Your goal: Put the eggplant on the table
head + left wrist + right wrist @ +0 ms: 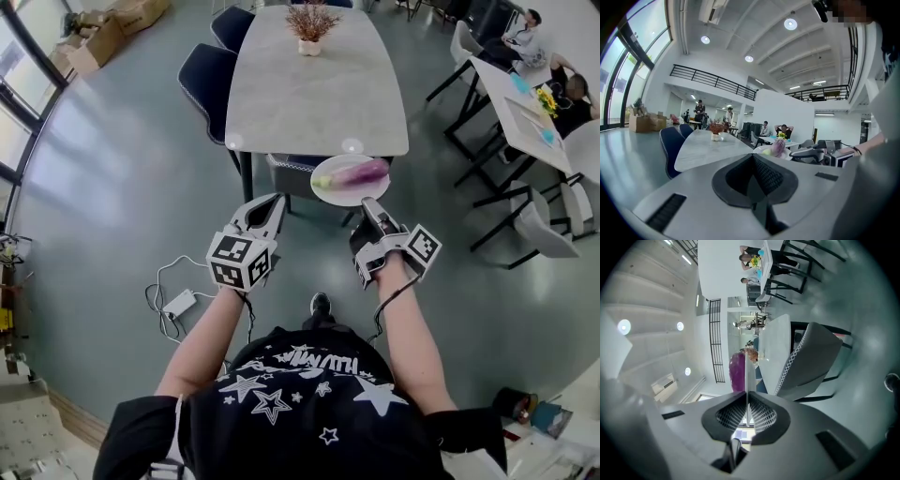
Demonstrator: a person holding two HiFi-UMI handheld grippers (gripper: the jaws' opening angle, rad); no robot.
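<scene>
The eggplant (361,172) was carried on a plate (328,187) clamped by its rim in the right tool (368,202), just short of the near edge of the bench (309,94); set-down was judged outstanding, and the left tool (270,204) was closed, empty.

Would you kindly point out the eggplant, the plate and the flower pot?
eggplant (362,172): head view, middle of its purple body.
plate (331,194): head view, bare white part by the left rim.
flower pot (308,47): head view, front of the white pot.

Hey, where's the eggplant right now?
Head view, right of centre: the eggplant lies on the white plate, gripped by its rim in the right tongs, at the table's near edge.
</scene>
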